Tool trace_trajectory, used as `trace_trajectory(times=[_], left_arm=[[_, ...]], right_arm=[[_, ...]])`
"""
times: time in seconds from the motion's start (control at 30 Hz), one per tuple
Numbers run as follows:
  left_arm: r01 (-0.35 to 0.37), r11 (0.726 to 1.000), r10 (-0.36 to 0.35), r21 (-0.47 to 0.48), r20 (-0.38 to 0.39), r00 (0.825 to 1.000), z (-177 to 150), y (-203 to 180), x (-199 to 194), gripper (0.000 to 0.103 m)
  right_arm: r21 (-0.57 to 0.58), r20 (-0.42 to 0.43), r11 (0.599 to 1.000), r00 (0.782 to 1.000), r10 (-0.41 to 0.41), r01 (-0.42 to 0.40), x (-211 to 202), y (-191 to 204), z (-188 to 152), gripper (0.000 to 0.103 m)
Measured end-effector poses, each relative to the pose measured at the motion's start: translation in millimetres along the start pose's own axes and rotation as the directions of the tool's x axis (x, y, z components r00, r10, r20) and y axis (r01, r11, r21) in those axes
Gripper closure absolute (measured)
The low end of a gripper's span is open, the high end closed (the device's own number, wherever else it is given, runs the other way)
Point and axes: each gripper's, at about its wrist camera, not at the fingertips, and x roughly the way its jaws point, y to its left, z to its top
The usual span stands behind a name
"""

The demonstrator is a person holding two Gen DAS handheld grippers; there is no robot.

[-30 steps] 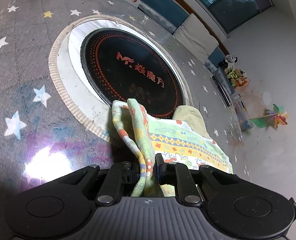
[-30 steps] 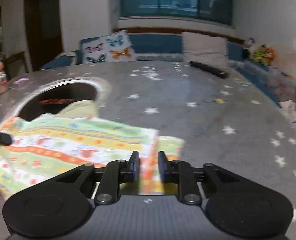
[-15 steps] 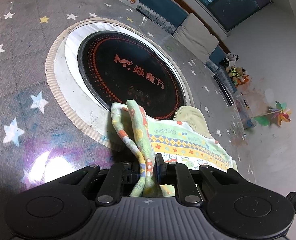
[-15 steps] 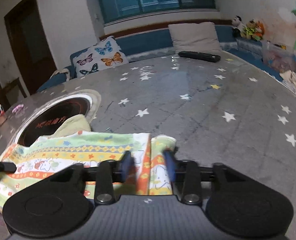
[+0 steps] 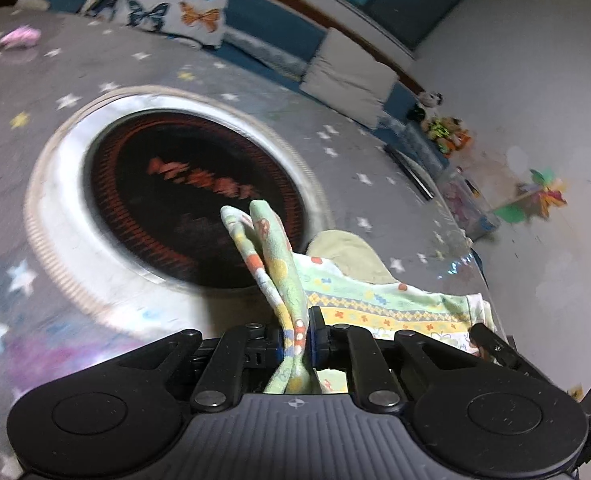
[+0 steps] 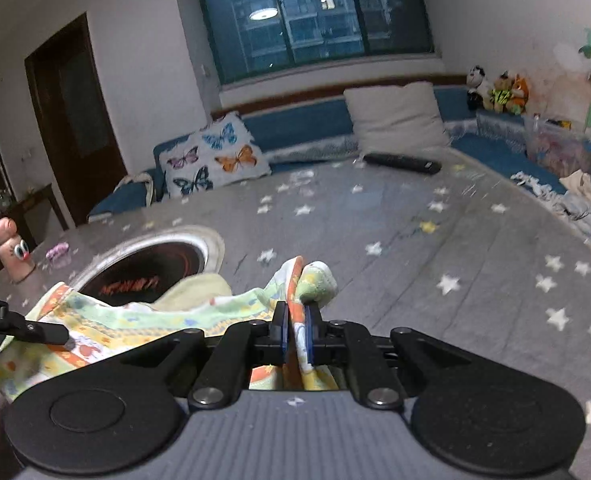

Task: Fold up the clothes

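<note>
A patterned garment [image 5: 379, 300] is being held at two points above a grey, star-printed table cover [image 6: 455, 248]. In the left wrist view, a bunched fold of the pale green, yellow and orange fabric is being pinched by the left gripper [image 5: 297, 334], its fingers closed tight on the cloth with the jaws closing a touch further; the fold is standing up ahead of the pads and the rest of the garment is trailing away to the right across the table. The round black cooktop [image 5: 191, 196], ringed in metal and set into the table, is being partly overlapped by the raised fold in that view, which is blurred.

In the right wrist view, another edge of the same garment is being clamped by the right gripper [image 6: 295, 334], its fingers pressed together on an orange-trimmed fold. From there the fabric is being stretched leftward, lifted clear of the table at the gripped points, toward the tip of the left gripper, seen at the frame's left edge. A butterfly cushion [image 6: 215, 160] and a black remote control [image 6: 403, 163] are being shown at the far side of the table.
</note>
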Motion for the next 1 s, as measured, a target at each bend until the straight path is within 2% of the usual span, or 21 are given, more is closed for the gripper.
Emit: trace_trajectory(times=[0.33,0.73,0.9,1.0], left_arm=[[0.034,0.988,-0.028,0.150,-0.040,0.999,16,-72,45,0.092],[0.063,0.956,-0.042,0.286,-0.080,0.996,31,-147,100,0.092],[0.069,0.940,-0.047,0.334,-0.075,0.996,38,-169,114,0.093],[0.072,0.926,-0.053,0.370,-0.062,0.997,41,-178,121,0.096]], right_arm=[[0.006,0.101,0.993,0.988,-0.121,0.121,-29,-34,25,0.096],[0.048,0.141,0.970,0.960,-0.242,0.238,-41,-84,42,0.096],[0.079,0.140,0.955,0.946,-0.294,0.285,-39,-107,46,0.096],[0.093,0.135,0.946,0.938,-0.320,0.310,-37,-118,46,0.096]])
